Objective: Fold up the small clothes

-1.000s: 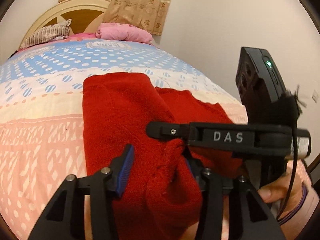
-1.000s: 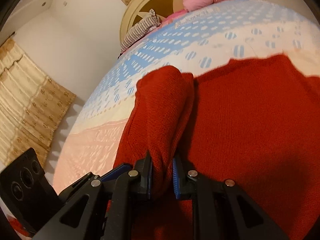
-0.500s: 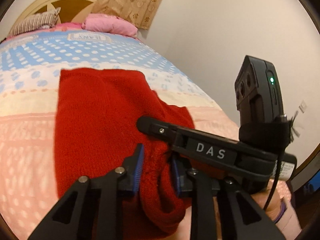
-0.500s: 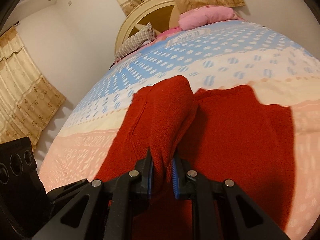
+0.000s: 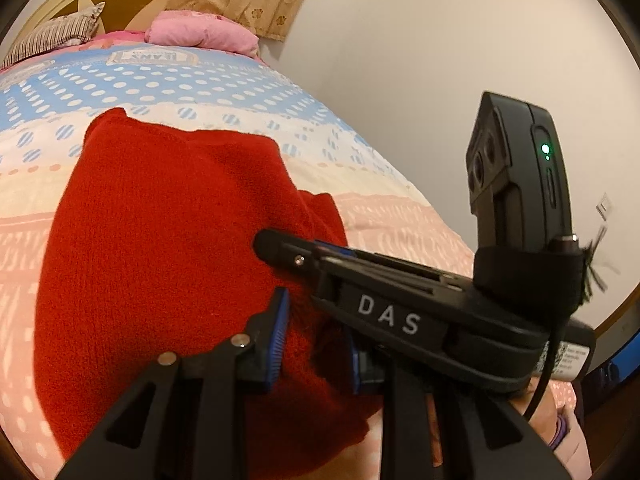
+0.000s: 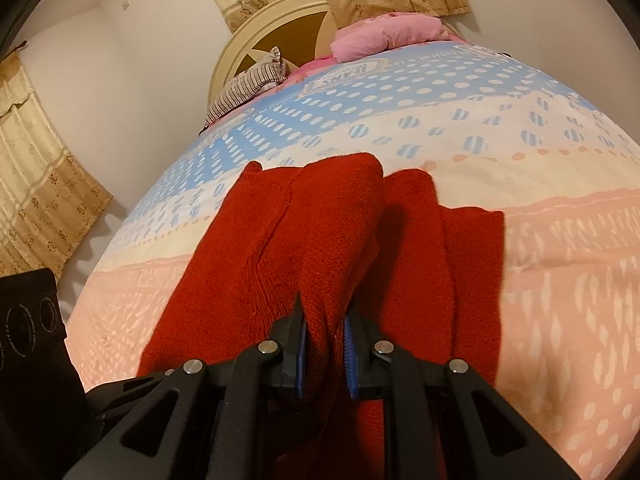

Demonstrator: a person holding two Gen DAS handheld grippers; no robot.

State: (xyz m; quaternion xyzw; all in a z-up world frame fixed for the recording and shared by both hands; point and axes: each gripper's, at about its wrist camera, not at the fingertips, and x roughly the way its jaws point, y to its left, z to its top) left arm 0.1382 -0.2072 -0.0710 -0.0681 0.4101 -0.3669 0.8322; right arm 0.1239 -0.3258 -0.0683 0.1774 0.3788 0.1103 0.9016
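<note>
- So the left gripper (image 5: 316, 338) has just been closing. A second ago its blue pads stood wide apart around a hanging bunch of knit; now they're pinched onto that bunch, fabric clearly between them.
- The right gripper (image 6: 325, 354) hasn't changed its grip at all: jaws nearly together, clamped on a raised ridge of the same red sweater (image 6: 320, 240).
- Also new: more of the sweater shows flat on the bedspread (image 6: 560, 280) than a second ago, and its far edge sits further from the cameras. Both tools look to have drawn back toward the foot of the bed with the near edge in tow.
- My read: with both sides now gripped, the near part is lifted and ready to be carried over the rest, toward the headboard (image 6: 256, 40). The fold itself isn't laid down yet.
- Where it is: sweater on the bedspread, well short of the pillows, far part lying flat, near part held up off the bed.
- Count: one red sweater, two grippers, one striped pillow (image 6: 248, 88) and one pink pillow (image 6: 384, 34), both up by the headboard. Curtains hang behind the headboard; I can't tell how many panels.
</note>
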